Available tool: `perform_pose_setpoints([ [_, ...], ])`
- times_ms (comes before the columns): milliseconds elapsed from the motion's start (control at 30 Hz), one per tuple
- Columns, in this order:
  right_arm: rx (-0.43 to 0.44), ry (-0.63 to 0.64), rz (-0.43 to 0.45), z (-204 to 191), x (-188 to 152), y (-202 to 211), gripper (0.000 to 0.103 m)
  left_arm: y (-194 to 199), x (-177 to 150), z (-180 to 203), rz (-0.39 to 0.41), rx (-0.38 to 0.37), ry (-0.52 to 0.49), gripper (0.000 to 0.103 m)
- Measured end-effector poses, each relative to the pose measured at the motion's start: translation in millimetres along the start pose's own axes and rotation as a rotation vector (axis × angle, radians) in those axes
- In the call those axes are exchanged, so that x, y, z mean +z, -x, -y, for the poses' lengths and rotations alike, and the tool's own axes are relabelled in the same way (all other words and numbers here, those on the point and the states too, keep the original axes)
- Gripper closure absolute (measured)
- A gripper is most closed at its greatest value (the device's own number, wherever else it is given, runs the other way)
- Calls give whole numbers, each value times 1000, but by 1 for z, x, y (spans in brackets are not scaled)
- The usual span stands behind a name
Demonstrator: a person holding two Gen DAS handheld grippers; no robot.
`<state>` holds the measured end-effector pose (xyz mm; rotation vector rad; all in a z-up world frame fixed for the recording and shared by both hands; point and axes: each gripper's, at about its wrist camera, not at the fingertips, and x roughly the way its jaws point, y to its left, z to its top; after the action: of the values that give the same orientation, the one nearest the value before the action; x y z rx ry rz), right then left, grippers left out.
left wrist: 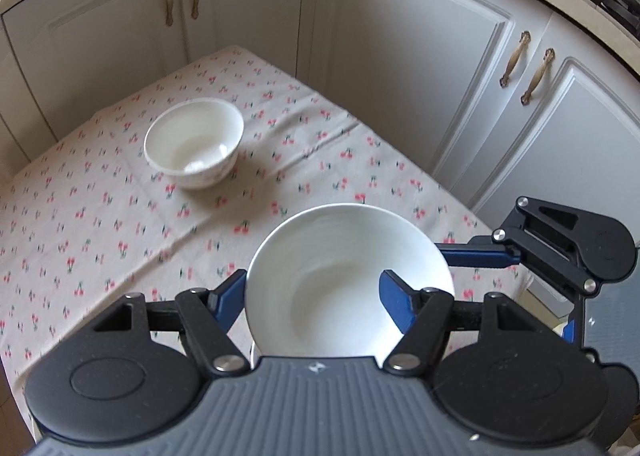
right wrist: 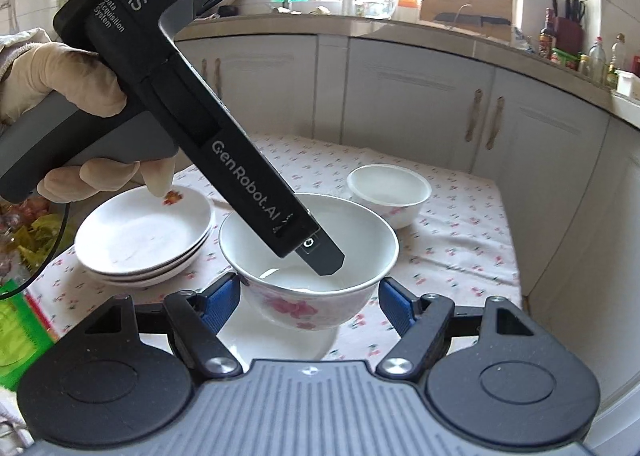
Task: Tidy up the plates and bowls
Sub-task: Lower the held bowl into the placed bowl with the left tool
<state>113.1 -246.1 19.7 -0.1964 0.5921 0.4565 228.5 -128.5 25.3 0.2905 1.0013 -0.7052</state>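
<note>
Above the cherry-print tablecloth (left wrist: 100,191), the left gripper (left wrist: 312,296) pinches the rim of a pink-flowered bowl (right wrist: 308,256), one finger inside. The right gripper (right wrist: 310,296), jaws apart, holds nothing. At 11 o'clock waits a white bowl (left wrist: 195,143); stacked plates (right wrist: 144,240) sit at 9. Gripped by one edge, the bowl could tilt and slip.

A flowered white bowl (right wrist: 308,276) sits upright nearest, stacked white plates (right wrist: 144,242) to its left, another white bowl (right wrist: 388,191) farther right.
</note>
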Motion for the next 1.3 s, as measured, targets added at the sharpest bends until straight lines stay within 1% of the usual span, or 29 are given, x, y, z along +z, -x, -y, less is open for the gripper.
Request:
perform_pose_setpoints([
  [133, 18, -12, -17, -9, -7, -3, 23, -2, -12, -4, -7, -14, 16, 33],
  [333, 28, -22, -49, -12, -14, -12, 23, -6, -23, -4, -9, -13, 9, 33],
  [633, 47, -29, -66, -15, -19, -19, 23, -13, -31, -7, -26, -11, 11, 33],
  [900, 46, -23, -84, -17, -24, -23, 23, -16, -35, -7, -28, -19, 7, 33],
  [1167, 33, 2, -89, -20, -27, -25, 22, -18, -40, -8, -19, -30, 14, 33],
  [1300, 39, -15, -91, -19, -27, -25, 22, -17, -43, -10, -6, -40, 17, 33],
])
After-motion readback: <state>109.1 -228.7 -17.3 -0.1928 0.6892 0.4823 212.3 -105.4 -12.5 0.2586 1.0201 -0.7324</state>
